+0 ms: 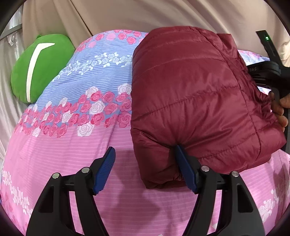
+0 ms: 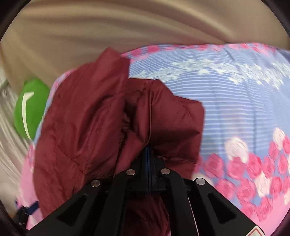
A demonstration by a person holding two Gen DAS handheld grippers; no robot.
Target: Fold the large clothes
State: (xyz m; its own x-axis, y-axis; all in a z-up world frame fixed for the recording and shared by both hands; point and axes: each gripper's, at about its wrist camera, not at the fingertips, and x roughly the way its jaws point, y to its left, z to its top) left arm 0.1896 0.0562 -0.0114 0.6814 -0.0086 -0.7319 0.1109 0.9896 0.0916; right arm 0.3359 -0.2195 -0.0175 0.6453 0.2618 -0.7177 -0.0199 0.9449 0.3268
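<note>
Two grippers worked on one maroon quilted jacket (image 1: 195, 101), which lay folded into a thick bundle on a bed sheet (image 1: 76, 145) printed with pink and white roses over blue and pink stripes; the bundle sat toward the right of the left wrist view, its stitched channels running across the top. The left gripper (image 1: 145, 163) stood with its jaws wide apart, nothing pinched between them; its right blue pad touched the near edge of the jacket, pressing a dimple into the fabric, while the left pad hung over bare sheet. The right gripper (image 2: 148, 154) had its jaws drawn fully together on a fold of the jacket (image 2: 101, 116), the cloth bunching up and around the blue pads (this view was motion-blurred, so finer detail could not be read). A hand (image 1: 279, 110) showed at the far right edge of the left wrist view, beside the jacket, against a black handle. A green cushion (image 1: 38, 67) with a white stripe lay past the sheet's far left corner; beige draped curtains (image 1: 145, 14) filled the background.
</note>
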